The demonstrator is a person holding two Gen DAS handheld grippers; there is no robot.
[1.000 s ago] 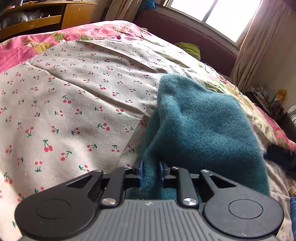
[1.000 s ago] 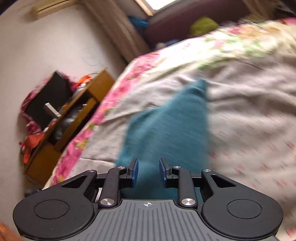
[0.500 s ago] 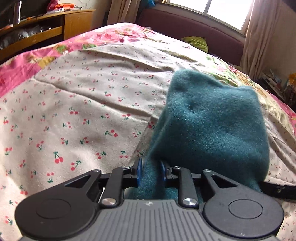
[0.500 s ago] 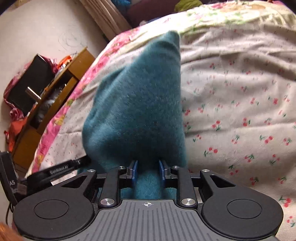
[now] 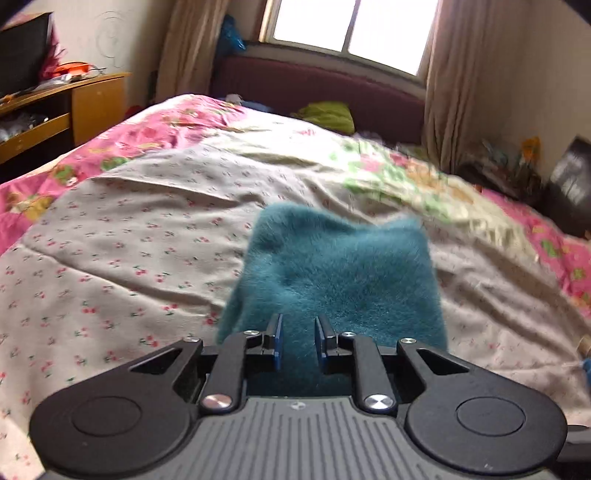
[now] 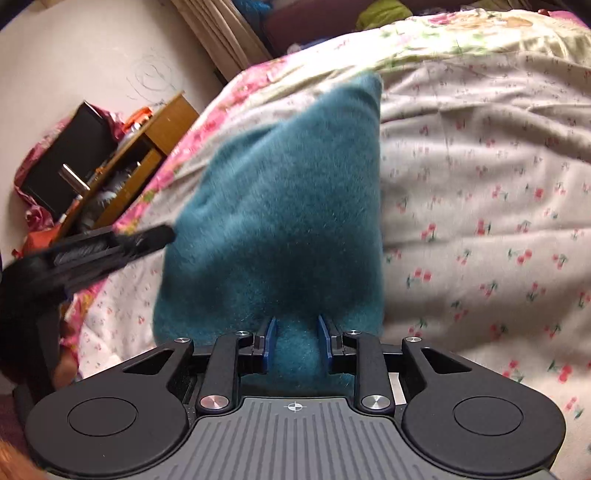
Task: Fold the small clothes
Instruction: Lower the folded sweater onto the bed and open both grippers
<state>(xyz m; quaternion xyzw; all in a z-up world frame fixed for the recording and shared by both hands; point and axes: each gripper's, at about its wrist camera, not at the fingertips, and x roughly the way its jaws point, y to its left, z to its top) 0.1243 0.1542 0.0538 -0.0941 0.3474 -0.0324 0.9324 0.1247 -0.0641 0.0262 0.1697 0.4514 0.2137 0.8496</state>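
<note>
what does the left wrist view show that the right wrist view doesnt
Only the left wrist view shows the bright window, the dark box by the wall on the right, and the left gripper head-on, shut on the cloth, its jaws having just been closing.

Only the right wrist view shows the right gripper shut on the same cloth, and the left gripper from the side.

Both show the teal fuzzy cloth, the cherry-print sheet on the bed, the wooden shelf unit and the green bundle.
</note>
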